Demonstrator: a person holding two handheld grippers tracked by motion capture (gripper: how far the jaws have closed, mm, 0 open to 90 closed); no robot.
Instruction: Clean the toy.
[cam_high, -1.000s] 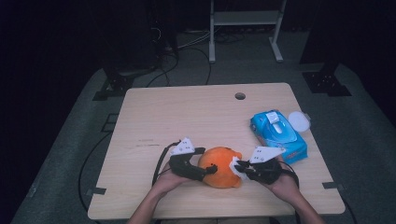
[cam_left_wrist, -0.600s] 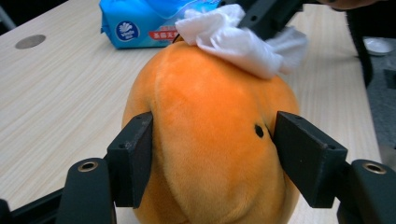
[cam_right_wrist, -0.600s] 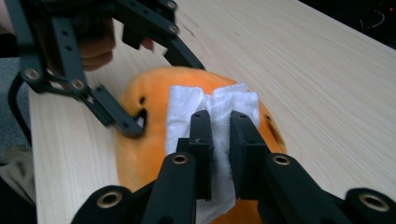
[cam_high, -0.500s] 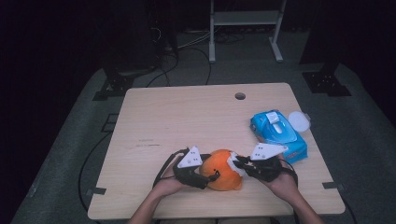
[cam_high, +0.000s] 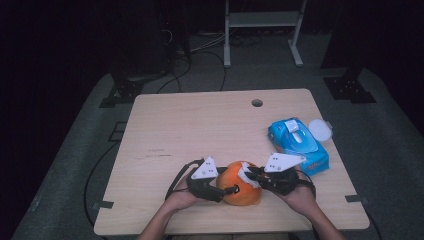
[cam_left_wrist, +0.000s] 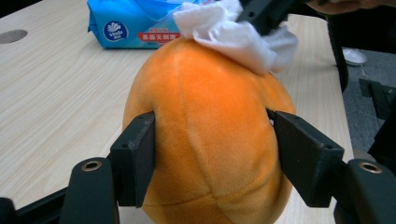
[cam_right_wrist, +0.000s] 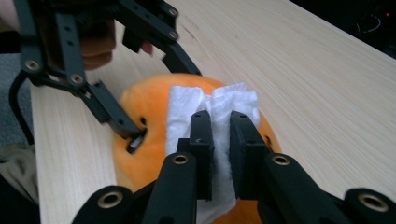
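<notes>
An orange plush ball (cam_high: 240, 186) sits near the table's front edge. My left gripper (cam_left_wrist: 210, 149) has just been closing its jaws, and both pads now press into the ball's (cam_left_wrist: 210, 140) sides. My right gripper (cam_right_wrist: 220, 135) is shut on a folded white tissue (cam_right_wrist: 215, 105) and holds it against the top of the ball (cam_right_wrist: 144, 107). In the high view the left gripper (cam_high: 231, 189) comes in from the left and the right gripper (cam_high: 252, 175) from the right, with the tissue (cam_high: 247, 174) between them. The left gripper's fingers (cam_right_wrist: 112, 112) reach round the ball.
A blue pack of wipes (cam_high: 298, 145) lies to the right of the hands, with a round white lid (cam_high: 320, 130) just beyond it. The wooden table (cam_high: 200, 130) has a small hole (cam_high: 257, 103) near its far edge. Dark floor and cables surround the table.
The left gripper's jaws have closed in on the sides of the orange ball, and its grey plate has tilted a little. The right gripper has kept the tissue on the ball.
</notes>
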